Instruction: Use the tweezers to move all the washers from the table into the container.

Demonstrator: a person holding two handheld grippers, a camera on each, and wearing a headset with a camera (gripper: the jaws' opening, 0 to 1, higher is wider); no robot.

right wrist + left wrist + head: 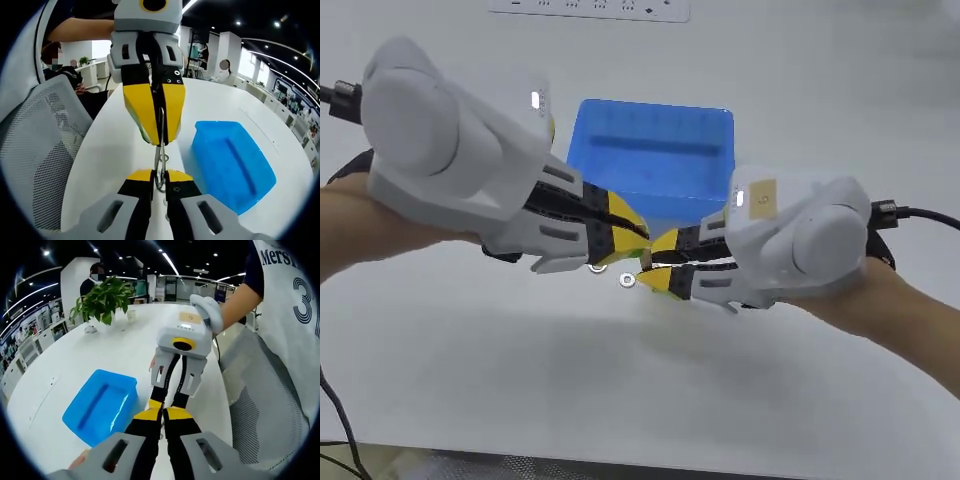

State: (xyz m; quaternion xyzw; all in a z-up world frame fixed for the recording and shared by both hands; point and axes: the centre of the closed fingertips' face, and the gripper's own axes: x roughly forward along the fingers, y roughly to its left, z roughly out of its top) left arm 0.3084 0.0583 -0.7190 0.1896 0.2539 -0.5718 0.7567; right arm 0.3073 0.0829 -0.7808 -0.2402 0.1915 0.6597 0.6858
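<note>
Over the near part of the white bench (620, 380), two hand-held grippers meet nose to nose. The right hand-held gripper (652, 264) has its yellow-tipped jaws pressed together on a pair of thin metal tweezers (160, 167). The left hand-held gripper (640, 232), facing it, is clamped on the other end of the same tweezers. Just under the meeting tips a washer (627, 281) lies flat on the bench, with a second washer (598, 268) close beside it under the left hand-held gripper. Behind them sits the blue container (650, 150), open side up, near the washers but apart from them.
</note>
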